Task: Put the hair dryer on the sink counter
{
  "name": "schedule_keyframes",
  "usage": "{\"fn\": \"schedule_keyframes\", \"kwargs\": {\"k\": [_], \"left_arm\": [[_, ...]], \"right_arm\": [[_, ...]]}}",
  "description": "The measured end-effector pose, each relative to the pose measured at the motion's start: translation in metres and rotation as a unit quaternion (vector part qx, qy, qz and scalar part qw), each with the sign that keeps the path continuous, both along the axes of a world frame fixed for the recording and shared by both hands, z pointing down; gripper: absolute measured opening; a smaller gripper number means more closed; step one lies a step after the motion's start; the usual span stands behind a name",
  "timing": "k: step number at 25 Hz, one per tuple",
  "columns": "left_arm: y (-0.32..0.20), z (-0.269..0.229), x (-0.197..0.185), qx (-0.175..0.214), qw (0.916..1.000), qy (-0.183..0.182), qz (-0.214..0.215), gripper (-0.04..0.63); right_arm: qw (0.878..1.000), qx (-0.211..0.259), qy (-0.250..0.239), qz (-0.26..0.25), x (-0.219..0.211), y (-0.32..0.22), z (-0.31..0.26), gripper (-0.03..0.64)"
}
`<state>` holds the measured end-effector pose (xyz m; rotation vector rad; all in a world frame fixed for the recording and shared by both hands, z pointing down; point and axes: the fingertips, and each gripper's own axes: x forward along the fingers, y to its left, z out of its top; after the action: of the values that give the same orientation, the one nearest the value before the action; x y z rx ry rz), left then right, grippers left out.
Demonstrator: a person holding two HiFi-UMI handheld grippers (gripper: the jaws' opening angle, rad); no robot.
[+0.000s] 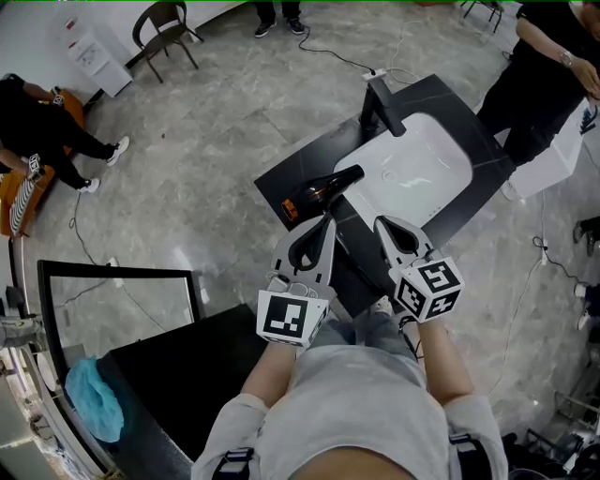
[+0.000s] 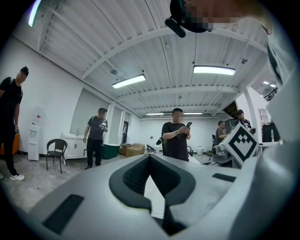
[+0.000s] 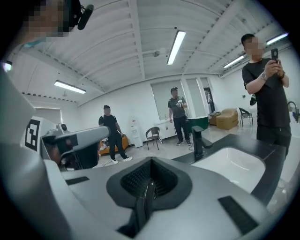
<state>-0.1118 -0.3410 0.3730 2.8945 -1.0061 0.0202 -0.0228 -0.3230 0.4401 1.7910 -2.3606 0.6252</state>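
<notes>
The black hair dryer (image 1: 319, 192) with an orange band lies on the dark sink counter (image 1: 277, 178), left of the white basin (image 1: 417, 164) and the black faucet (image 1: 382, 103). My left gripper (image 1: 327, 221) hovers just short of the dryer's near side, shut with nothing in it. My right gripper (image 1: 380, 222) hangs beside it over the counter's front edge, also shut and empty. The right gripper view shows the basin (image 3: 234, 164) and the faucet (image 3: 198, 140) ahead of the shut jaws; the dryer is hidden there. The left gripper view looks level across the room.
Several people stand around the room, one close by the counter's far end (image 1: 548, 66). A black chair (image 1: 164, 28) stands at the back left. A glass-framed panel (image 1: 122, 300), a dark surface (image 1: 187, 375) and a blue cloth (image 1: 94, 398) are at my left.
</notes>
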Motion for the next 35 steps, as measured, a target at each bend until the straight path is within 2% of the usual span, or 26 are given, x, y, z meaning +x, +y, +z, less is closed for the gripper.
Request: {"fn": "schedule_keyframes", "kwargs": {"k": [6,15,35], "left_arm": [[0.016,-0.011,0.016,0.011,0.9998,0.003,0.016,0.003],[0.031,-0.015,0.026,0.015,0.9997,0.005,0.017,0.003],[0.049,-0.018,0.03,0.022,0.9997,0.001,0.014,0.003]], "right_arm": [[0.999,0.048,0.015,0.007,0.01,0.022,-0.039,0.009],[0.995,0.097,0.015,0.01,0.015,0.046,-0.069,0.009],[0.994,0.109,0.012,0.006,0.018,0.064,-0.076,0.009]]}}
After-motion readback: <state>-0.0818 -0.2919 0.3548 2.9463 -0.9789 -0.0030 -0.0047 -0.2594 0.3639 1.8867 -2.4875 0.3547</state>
